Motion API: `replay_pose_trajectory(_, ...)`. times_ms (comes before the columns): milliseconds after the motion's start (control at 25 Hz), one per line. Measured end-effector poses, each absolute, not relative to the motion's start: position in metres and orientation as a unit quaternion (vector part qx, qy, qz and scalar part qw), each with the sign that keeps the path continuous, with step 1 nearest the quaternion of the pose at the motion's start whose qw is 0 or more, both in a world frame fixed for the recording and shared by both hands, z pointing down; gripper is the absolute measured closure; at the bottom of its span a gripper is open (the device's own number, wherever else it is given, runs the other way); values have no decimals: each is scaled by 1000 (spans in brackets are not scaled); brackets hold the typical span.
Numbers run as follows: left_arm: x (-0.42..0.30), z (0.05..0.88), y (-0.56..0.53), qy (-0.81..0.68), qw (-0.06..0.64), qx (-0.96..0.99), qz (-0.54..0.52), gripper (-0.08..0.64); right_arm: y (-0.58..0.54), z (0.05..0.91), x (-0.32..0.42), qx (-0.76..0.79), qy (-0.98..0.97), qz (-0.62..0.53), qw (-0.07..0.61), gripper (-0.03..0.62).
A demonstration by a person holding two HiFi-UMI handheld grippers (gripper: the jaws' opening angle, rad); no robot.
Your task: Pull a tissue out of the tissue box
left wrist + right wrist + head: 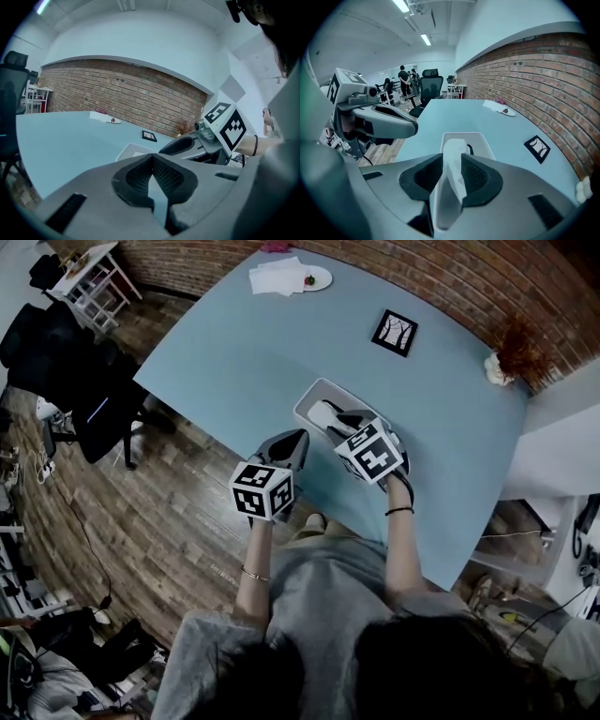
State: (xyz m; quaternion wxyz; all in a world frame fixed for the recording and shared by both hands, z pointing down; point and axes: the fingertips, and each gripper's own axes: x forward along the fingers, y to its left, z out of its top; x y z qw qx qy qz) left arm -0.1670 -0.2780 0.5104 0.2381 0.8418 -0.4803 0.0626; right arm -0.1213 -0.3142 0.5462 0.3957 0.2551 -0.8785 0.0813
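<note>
Right gripper view: the right hand-held gripper [451, 161] tilts steeply down over the tissue box [483, 142] on the table [440, 117], jaws apart around the upright tissue [454, 151]. The left hand-held gripper [152, 157], jaws together and empty, points shallowly beside the box.

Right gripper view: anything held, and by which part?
Nothing gripped. The raised tip of the tissue stands between the open jaws of the right gripper, pads not pressing it.
</note>
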Motion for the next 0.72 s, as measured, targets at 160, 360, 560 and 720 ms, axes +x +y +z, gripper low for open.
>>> replay_pose_trajectory(160, -165, 515, -283, -480, 244, 841, 61, 557, -318, 552, -120, 254, -873, 81, 408, 476)
replay_pose_trajectory(360, -165, 517, -285, -483, 254, 836, 58, 557, -317, 562, -121, 240, -866, 89, 429, 458)
replay_pose_trajectory(560, -164, 522, -288, -489, 264, 829, 56, 557, -319, 575, -122, 233, -858, 86, 449, 460)
replay_pose_trajectory(720, -167, 526, -285, -495, 271, 824, 56, 557, -327, 571, -118, 245, -852, 60, 459, 581)
